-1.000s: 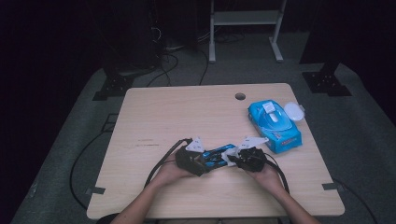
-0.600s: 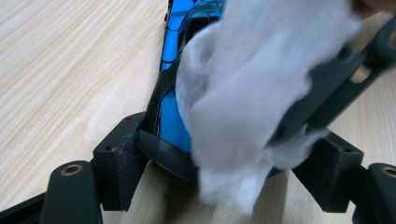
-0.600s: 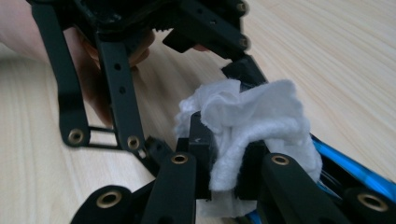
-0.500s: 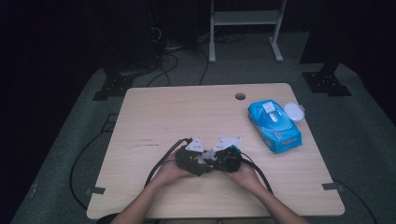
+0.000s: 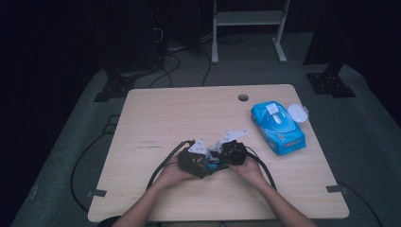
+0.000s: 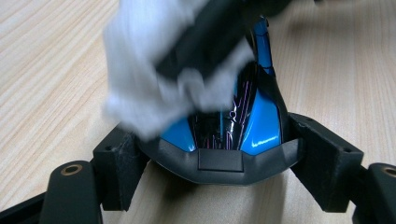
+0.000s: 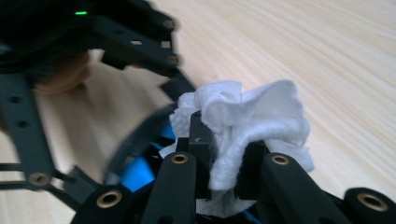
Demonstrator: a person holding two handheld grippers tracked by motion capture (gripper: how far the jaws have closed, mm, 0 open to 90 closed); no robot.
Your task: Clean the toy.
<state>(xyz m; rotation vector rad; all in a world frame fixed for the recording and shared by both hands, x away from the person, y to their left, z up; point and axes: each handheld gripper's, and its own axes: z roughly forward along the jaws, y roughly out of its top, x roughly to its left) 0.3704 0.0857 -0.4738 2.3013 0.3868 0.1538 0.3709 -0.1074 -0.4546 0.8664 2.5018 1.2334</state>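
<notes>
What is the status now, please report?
Left gripper jaws clamp blue-black mouse. Right gripper jaws shut on white wipe, rubbing the mouse. Wipe pack sits aside, nothing obstructs.

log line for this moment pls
left tool: shut on shoe | right tool: shut on wipe, rubbing shoe | wipes pack: table right

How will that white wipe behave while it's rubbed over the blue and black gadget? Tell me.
Probably floppy: the white wipe bunches into soft folds in the right gripper. Likely very light. It may slide easily over the glossy gadget clamped by the left gripper.
</notes>
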